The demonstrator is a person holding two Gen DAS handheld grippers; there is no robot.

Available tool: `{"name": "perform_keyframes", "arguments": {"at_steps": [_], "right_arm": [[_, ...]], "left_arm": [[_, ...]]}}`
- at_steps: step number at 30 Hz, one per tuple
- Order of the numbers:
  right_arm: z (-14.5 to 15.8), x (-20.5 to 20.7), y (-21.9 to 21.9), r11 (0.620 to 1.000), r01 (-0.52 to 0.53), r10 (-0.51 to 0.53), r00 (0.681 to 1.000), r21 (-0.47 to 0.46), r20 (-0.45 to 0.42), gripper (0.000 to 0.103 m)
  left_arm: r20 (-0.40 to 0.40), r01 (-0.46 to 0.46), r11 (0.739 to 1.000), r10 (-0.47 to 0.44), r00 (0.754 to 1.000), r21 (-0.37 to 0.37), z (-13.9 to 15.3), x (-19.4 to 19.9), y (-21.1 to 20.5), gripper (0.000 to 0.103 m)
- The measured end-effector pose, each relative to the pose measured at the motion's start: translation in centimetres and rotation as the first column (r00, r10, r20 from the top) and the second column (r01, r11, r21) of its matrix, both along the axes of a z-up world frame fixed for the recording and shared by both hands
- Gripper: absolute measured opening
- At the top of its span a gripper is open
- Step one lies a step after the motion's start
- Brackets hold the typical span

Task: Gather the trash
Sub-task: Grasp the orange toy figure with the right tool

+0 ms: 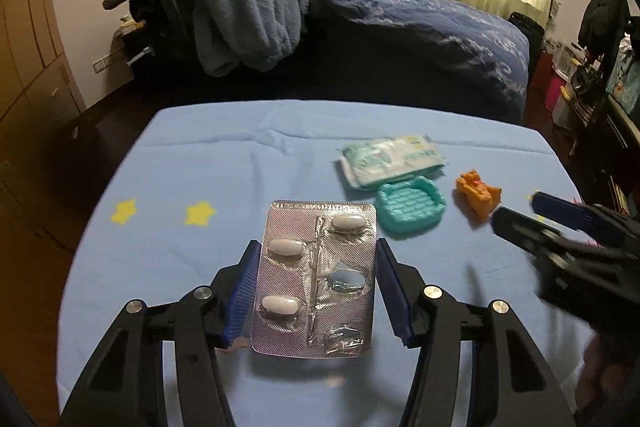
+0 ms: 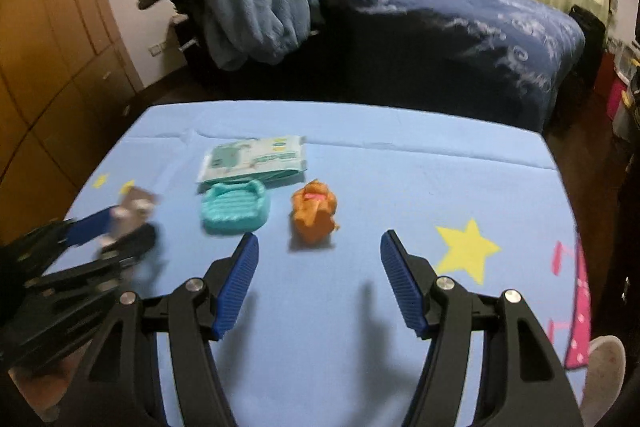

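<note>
A silver blister pack (image 1: pixel 316 275) with three white pills and some burst pockets sits between the blue pads of my left gripper (image 1: pixel 318 246), which is shut on its two long edges above the blue tablecloth (image 1: pixel 200 155). The right wrist view shows the left gripper (image 2: pixel 116 227) blurred at the left with the blister pack (image 2: pixel 134 211) in it. My right gripper (image 2: pixel 319 238) stands open over the cloth with nothing between its fingers. A crumpled orange piece (image 2: pixel 314 215) lies just beyond its fingertips. The right gripper (image 1: pixel 516 215) also shows blurred at the right in the left wrist view.
A green and white wipes pack (image 1: pixel 392 163) and a teal sofa-shaped dish (image 1: pixel 412 207) lie mid-table, left of the orange piece (image 1: pixel 478 195). Yellow stars (image 2: pixel 466 251) and a pink print (image 2: pixel 576 307) mark the cloth. A bed with blue bedding (image 1: pixel 420 27) stands behind the table.
</note>
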State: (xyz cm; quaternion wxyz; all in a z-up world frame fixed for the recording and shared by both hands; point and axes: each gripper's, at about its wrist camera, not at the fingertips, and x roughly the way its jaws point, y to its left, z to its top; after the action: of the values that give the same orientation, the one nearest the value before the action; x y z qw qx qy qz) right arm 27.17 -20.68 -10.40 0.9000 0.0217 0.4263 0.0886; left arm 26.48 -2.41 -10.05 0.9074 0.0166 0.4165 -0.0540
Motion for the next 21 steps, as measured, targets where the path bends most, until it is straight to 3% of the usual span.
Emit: {"name": "perform_keyframes", "arguments": {"at_steps": [2, 7, 8, 9, 10, 16, 21], "right_arm": [[-0.8, 1.3, 0.0, 1.000, 0.012, -0.011, 1.000, 0.008, -0.025, 0.063], [-2.0, 2.9, 0.9, 1.000, 0.014, -0.014, 0.999, -0.013, -0.047, 0.049], [-2.1, 3.1, 1.1, 1.000, 0.016, -0.017, 0.999, -0.023, -0.042, 0.044], [-2.1, 3.2, 1.3, 0.999, 0.018, -0.019, 0.999, -0.040, -0.036, 0.032], [-2.1, 3.4, 1.4, 0.999, 0.016, -0.017, 0.999, -0.045, -0.037, 0.030], [-1.7, 2.4, 0.5, 0.999, 0.030, -0.031, 0.999, -0.019, -0.033, 0.029], [-0.5, -1.2, -1.8, 0.998, 0.055, -0.055, 0.998, 0.002, -0.030, 0.029]], "left_arm": [[0.005, -0.003, 1.000, 0.003, 1.000, -0.007, 0.3, -0.1, 0.4, 0.057], [0.014, -0.009, 0.999, 0.010, 1.000, -0.033, 0.9, 0.0, 1.0, 0.057], [0.016, -0.008, 0.999, 0.008, 1.000, -0.035, 0.9, 0.0, 1.1, 0.057], [0.017, -0.008, 0.999, 0.009, 1.000, -0.038, 1.0, 0.0, 1.1, 0.057], [0.019, -0.008, 0.999, 0.009, 1.000, -0.040, 1.0, -0.1, 1.1, 0.057], [0.024, -0.019, 0.999, 0.021, 1.000, -0.049, 1.3, -1.0, 1.6, 0.057], [0.041, -0.020, 0.998, 0.023, 0.999, -0.065, 2.3, -3.3, 1.8, 0.057]]}}
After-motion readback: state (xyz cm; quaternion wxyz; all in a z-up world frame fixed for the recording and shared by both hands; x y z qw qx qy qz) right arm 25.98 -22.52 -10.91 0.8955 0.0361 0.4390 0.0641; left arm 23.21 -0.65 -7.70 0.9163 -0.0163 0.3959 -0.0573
